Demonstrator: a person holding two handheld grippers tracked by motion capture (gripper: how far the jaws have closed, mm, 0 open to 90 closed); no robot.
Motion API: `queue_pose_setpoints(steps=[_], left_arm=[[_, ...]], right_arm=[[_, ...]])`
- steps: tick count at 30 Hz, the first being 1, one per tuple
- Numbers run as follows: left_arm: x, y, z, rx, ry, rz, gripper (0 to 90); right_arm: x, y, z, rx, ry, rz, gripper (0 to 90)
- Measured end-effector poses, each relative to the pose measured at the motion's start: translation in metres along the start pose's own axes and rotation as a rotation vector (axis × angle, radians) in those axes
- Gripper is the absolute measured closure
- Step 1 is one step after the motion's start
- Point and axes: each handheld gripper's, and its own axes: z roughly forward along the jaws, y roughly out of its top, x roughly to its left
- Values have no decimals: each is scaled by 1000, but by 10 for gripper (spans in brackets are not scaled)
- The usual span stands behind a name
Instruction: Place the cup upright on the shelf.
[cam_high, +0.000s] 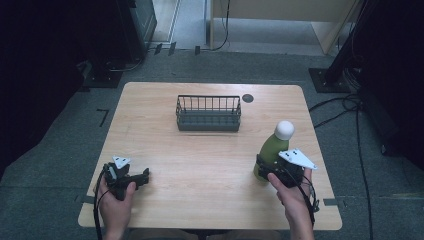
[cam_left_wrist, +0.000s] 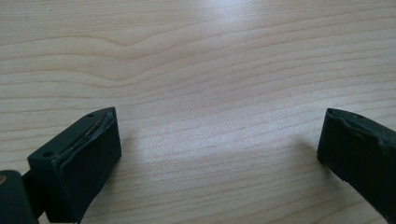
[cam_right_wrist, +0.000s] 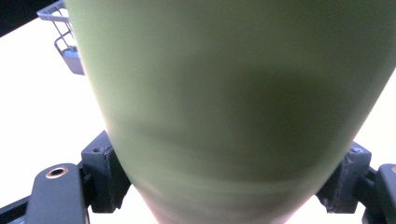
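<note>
The right gripper (cam_high: 272, 172) has its fingers (cam_right_wrist: 105, 175) clamped on the lower body of the green bottle (cam_high: 272, 150), which stands tilted near the right edge of the table (cam_high: 210, 165). The left gripper (cam_high: 142, 177) rests low at the front left, fingers (cam_left_wrist: 81, 161) spread wide over bare wood. A wire basket (cam_high: 208, 113) sits at the far centre, well apart from the bottle.

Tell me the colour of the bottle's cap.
White, on the green bottle; the cap shows best in the high view.
</note>
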Motion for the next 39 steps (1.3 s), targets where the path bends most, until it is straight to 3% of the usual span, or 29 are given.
queue_pose_setpoints(steps=[16,24,33,39], left_arm=[[0,0,0,-4,1,-5,0],[-1,0,0,-2,0,-4,0],[0,0,0,-3,0,-2,0],[0,0,0,-1,0,-3,0]], right_arm=[[28,28,30,10,12,-12,201],[31,39,45,19,32,27,201],[35,57,60,21,20,17,201],[45,68,71,13,27,3,201]])
